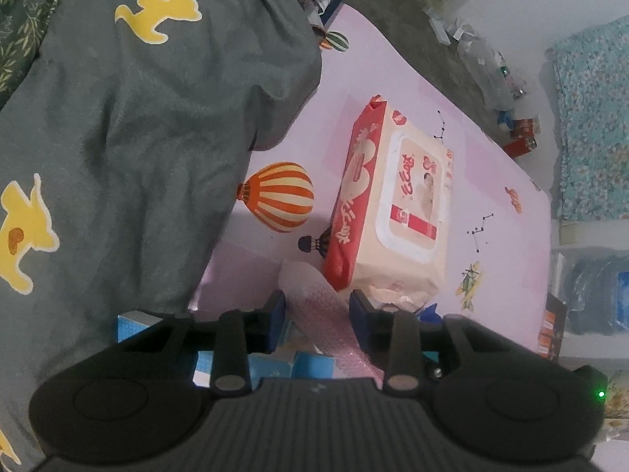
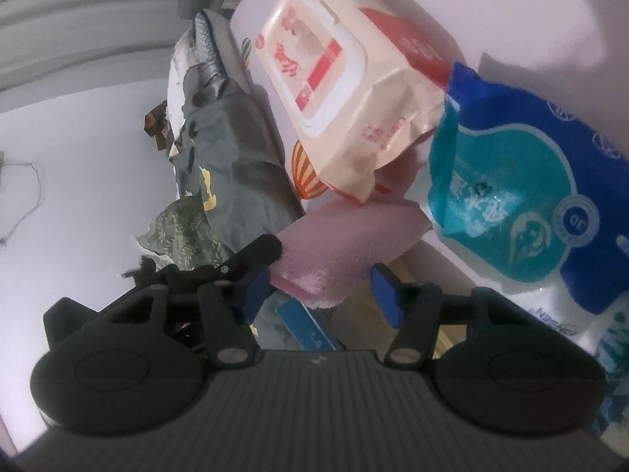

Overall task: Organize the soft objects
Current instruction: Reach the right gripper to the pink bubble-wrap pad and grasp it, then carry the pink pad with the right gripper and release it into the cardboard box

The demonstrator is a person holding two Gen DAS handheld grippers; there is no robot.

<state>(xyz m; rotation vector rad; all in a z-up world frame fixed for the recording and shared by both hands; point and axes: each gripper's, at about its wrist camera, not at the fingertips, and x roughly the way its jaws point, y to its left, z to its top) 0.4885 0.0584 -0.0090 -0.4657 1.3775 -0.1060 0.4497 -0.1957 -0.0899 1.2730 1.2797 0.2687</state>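
A pink, dimpled bubble-wrap roll is lying on the pink balloon-print mat, beside a crinkly red-and-cream wipes pack. The left tool is straddling it half-open; I cannot tell contact. The right tool is straddling its end, the right pad apart. A blue pouch and grey quilt are crowding the sides.

Left wrist view: blanket covered the left side of the mat, wipes pack lay right of it, mid-mat. Bubble-wrap roll sat just before the pack, between the left gripper fingers. Cans stood beyond the mat's far right edge. Right wrist view: tissue bag lay right of the wipes pack, touching its corner; the roll sat below both.
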